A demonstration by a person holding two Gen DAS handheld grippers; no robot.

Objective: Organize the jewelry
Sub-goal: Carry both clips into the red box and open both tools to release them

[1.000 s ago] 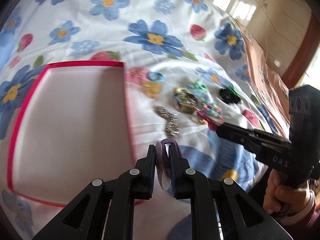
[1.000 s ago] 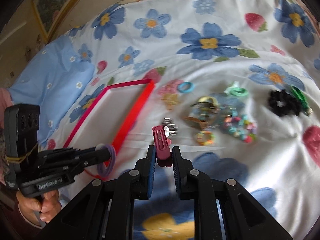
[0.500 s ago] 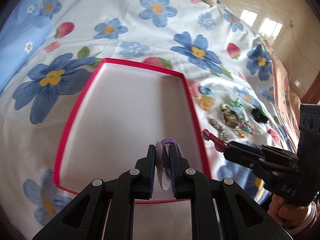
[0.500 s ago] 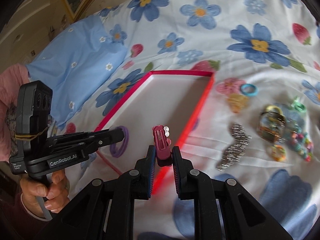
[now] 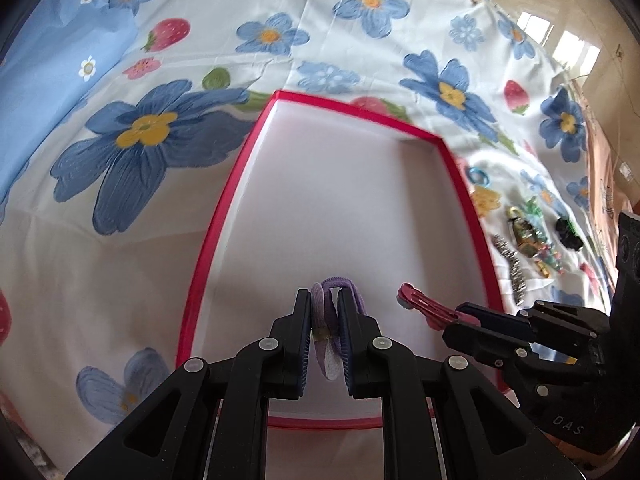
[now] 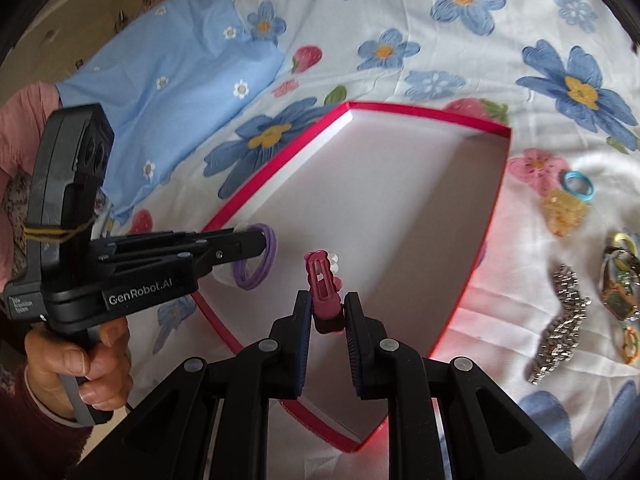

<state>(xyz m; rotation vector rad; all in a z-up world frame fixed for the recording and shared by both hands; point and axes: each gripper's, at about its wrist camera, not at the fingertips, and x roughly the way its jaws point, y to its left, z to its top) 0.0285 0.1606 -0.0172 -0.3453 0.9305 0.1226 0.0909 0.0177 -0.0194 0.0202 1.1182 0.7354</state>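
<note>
Your left gripper (image 5: 325, 312) is clamped on the soft purple hair tie (image 5: 340, 292), your right gripper (image 6: 325, 312) pinches the stiff, light pink clip (image 6: 322, 284) by its base. Both hang over the red-rimmed box (image 5: 224, 216); the tie will likely cling and flop when released.

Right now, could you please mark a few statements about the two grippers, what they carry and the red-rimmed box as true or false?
1. The left gripper is shut on a purple elastic hair tie. True.
2. The right gripper carries a blue ring. False: it is shut on a magenta plastic hair clip; the small blue ring lies on the floral bedsheet.
3. The red-rimmed white box already holds several items. False: its white floor shows nothing lying in it.
4. The silver chain bracelet lies on the sheet outside the box. True.
5. Both grippers hang over the box. True.
</note>
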